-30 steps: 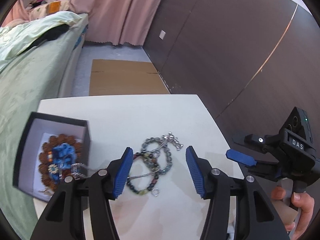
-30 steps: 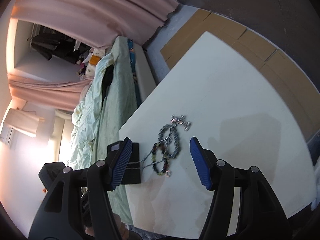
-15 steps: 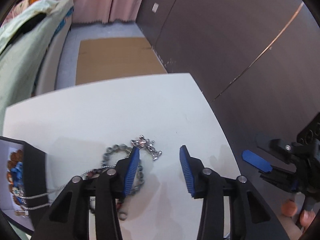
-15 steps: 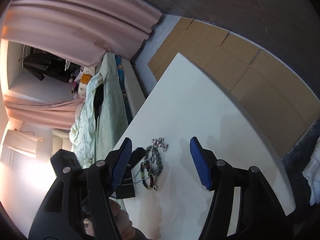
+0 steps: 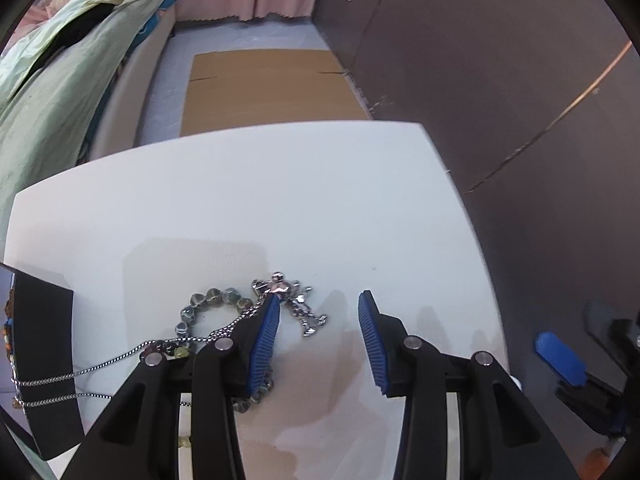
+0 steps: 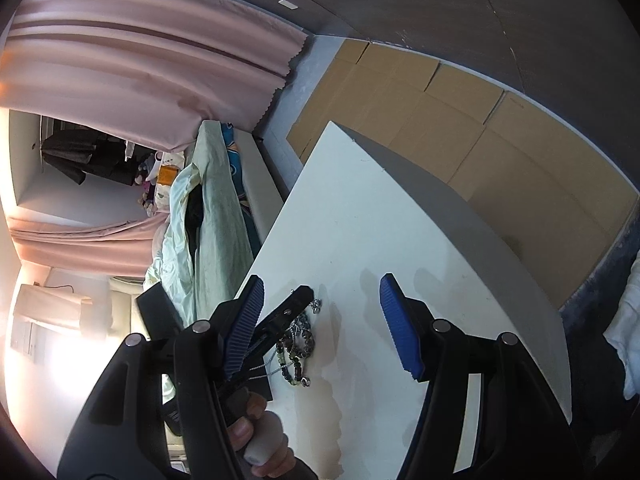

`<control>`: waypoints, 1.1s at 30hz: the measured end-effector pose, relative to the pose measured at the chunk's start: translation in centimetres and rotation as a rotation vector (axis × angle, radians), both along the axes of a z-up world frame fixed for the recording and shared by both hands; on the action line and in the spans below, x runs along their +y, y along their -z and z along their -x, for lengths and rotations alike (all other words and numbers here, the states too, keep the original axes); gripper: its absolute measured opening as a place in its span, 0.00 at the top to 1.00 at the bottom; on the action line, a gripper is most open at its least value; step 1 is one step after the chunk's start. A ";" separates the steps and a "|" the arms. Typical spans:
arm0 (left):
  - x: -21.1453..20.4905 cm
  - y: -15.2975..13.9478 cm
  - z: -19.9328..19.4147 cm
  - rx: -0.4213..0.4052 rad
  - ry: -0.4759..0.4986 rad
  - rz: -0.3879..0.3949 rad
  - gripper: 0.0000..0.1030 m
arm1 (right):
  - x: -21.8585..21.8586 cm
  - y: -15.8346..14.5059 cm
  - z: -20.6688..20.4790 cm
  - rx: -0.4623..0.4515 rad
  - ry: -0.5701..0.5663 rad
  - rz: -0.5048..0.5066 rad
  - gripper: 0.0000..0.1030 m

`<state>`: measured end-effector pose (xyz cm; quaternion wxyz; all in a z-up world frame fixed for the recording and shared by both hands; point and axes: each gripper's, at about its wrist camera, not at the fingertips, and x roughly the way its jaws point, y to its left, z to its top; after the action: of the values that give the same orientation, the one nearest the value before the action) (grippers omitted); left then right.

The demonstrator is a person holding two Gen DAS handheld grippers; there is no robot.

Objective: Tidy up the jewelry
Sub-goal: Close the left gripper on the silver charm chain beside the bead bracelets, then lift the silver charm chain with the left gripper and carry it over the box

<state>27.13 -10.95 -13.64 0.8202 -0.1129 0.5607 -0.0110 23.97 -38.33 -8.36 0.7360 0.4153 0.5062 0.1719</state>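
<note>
A silver charm chain lies on the white table, tangled with a grey beaded bracelet and a darker beaded one. Its thin chain runs left over the wall of a black jewelry box. My left gripper points steeply down with its jaws part open; the charms lie between them, right by the left pad, and the right pad is clear of them. In the right wrist view my right gripper hangs open and empty above the table, and the left gripper's fingers hover over the jewelry pile.
The black box sits at the table's left edge beside a bed with green bedding. Flattened cardboard lies on the floor beyond the table. A dark wall runs along the right. A hand holds the left gripper's handle.
My left gripper has moved right and down onto the silver charms, and its jaws have narrowed. The box has slid to the view's left edge. The right gripper shifted slightly and stayed open.
</note>
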 end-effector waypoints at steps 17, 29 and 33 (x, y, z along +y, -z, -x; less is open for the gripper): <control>2.9 -4.6 1.8 -0.081 -0.007 -0.035 0.88 | 4.0 0.4 -0.5 0.003 -0.103 0.045 0.40; 7.8 -11.9 5.2 -0.183 -0.050 -0.022 0.88 | 11.1 0.9 -0.4 -0.039 -0.292 0.161 0.57; 9.0 -14.4 6.4 -0.219 -0.060 -0.030 0.88 | 13.3 1.5 -0.4 -0.049 -0.342 0.210 0.63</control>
<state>20.77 -1.99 0.78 0.8782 -0.1155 0.4640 0.0097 24.33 -25.07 -9.88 0.7472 0.2401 0.5666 0.2509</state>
